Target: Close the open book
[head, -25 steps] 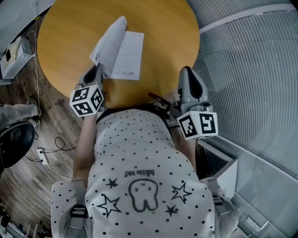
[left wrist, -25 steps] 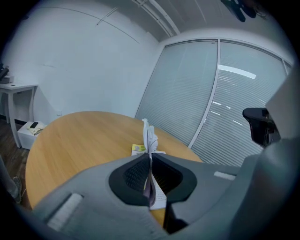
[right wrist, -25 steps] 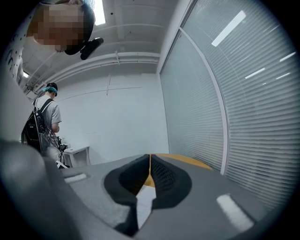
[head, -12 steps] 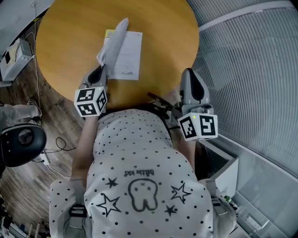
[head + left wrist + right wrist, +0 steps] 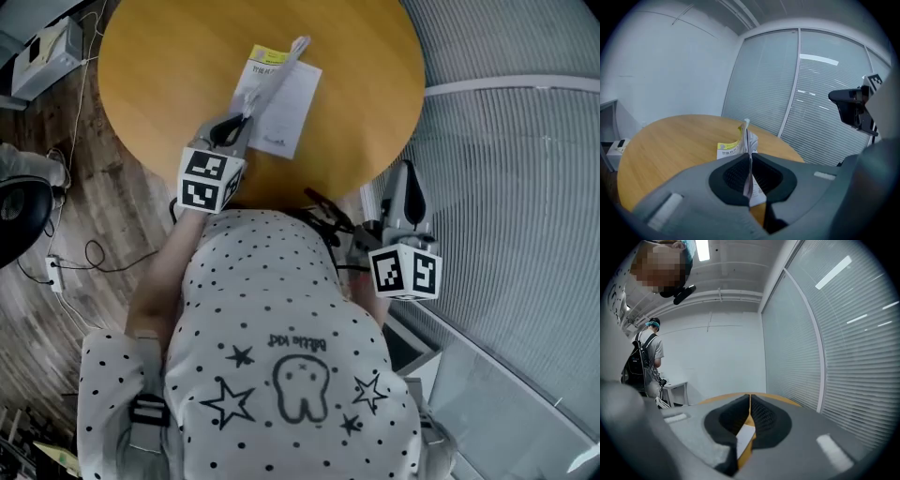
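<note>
An open book (image 5: 292,111) lies on the round wooden table (image 5: 159,75), its right-hand page flat. Its left leaves and yellow cover (image 5: 270,56) stand lifted almost upright along the spine. My left gripper (image 5: 246,121) is shut on the near edge of those lifted leaves. In the left gripper view the thin leaves (image 5: 749,161) run straight between the closed pads, with the yellow cover (image 5: 727,149) behind them. My right gripper (image 5: 410,172) hangs off the table's right edge, shut with nothing in it. In its own view the right gripper (image 5: 749,401) shows only table and a white page beyond.
Glass walls with blinds (image 5: 525,178) curve round the right side. A black chair (image 5: 13,217) and floor cables (image 5: 80,258) lie at the left, a white box (image 5: 49,47) at the far left. A person with a backpack (image 5: 643,359) stands by a small white table (image 5: 677,387).
My left gripper has moved right with the leaves, which have swung from leaning left to almost upright. The head view has shifted. The right gripper has kept its place.
</note>
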The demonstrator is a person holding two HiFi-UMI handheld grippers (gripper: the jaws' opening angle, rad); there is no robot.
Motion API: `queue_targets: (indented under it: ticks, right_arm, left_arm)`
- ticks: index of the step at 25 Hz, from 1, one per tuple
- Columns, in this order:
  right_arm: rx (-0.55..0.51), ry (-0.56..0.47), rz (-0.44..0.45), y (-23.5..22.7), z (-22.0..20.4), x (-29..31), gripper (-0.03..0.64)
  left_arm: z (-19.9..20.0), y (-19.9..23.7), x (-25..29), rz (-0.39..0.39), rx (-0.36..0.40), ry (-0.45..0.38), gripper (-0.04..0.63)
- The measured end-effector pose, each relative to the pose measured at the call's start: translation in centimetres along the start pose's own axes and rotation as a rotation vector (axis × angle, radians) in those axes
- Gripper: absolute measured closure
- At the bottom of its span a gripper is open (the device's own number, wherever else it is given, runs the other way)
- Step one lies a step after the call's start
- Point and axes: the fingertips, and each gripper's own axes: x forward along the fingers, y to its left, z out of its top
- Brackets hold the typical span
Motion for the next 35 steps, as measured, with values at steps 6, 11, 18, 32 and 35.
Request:
queue_targets:
  ticks: [6, 11, 18, 32, 35]
  right_arm:
    - [-0.009, -0.004, 0.024, 1.2, -0.2, -0.1, 0.607]
    - [0.005, -0.013, 0.025, 1.3, -2.5, -1.3, 0.606]
    - [0.001, -0.016, 0.002, 1.5, -0.8, -1.2, 0.606]
    - [0.001, -0.014, 0.0, 3.3, 0.2, -0.8, 0.606]
    - [0.006, -0.008, 0.001, 3.4, 0.0, -0.8, 0.606]
  left_arm:
    - [-1.2, -1.3, 0.4, -0.042, 0.117, 0.029, 0.569]
    - [-4.2, -3.1, 1.3, -0.091, 0.228, 0.07, 0.569]
    - [-4.0, -4.5, 2.4, -0.165, 0.302, 0.12, 0.568]
    - [-6.8, -7.1, 4.7, -0.302, 0.479, 0.229, 0.557]
    - [-7.3, -7.5, 5.1, -0.314, 0.486, 0.247, 0.557]
